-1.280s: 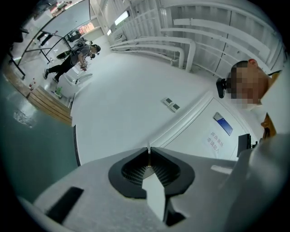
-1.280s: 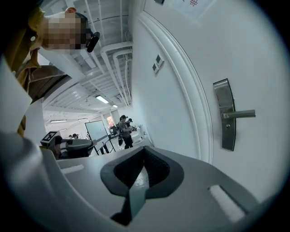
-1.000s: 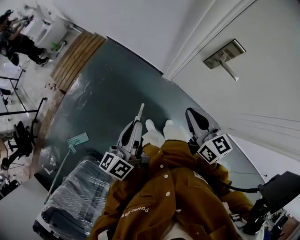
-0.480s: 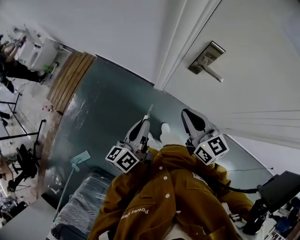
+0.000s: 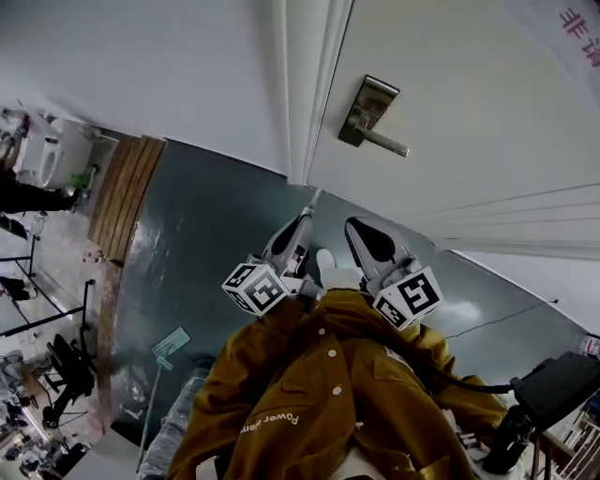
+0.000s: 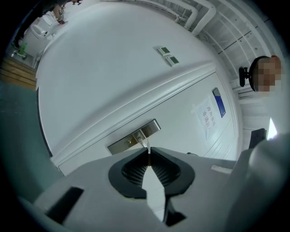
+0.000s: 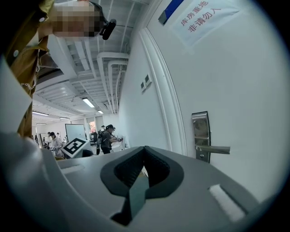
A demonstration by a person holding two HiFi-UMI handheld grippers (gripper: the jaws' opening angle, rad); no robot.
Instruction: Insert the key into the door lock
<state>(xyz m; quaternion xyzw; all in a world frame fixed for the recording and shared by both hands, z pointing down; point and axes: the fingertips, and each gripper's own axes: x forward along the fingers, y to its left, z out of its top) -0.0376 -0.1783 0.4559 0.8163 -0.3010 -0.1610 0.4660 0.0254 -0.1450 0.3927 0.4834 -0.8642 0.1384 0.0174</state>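
Note:
A silver lock plate [image 5: 366, 110] with a lever handle [image 5: 386, 143] sits on the white door [image 5: 469, 103]. My left gripper [image 5: 306, 214] is shut on a thin silver key [image 5: 312, 197], which sticks out past the jaw tips toward the door's foot, below the plate. In the left gripper view the key [image 6: 148, 146] rises from the closed jaws of that gripper [image 6: 148, 154], just under the lock plate [image 6: 133, 137]. My right gripper [image 5: 353, 227] is beside it, jaws together and holding nothing. The right gripper view puts the lock plate [image 7: 200, 133] to the right of that gripper [image 7: 144, 149].
The white door frame [image 5: 305, 94] runs left of the lock. A dark green floor [image 5: 206, 234] lies below, with wooden boards [image 5: 127, 197] at the left. A paper sign with red characters [image 5: 581, 28] hangs on the door. People stand far off [image 7: 107, 136].
The head view has swung up toward the door, so the lock plate has shifted left and looks larger and nearer. Both grippers have moved toward the door, the left one further, still carrying the key.

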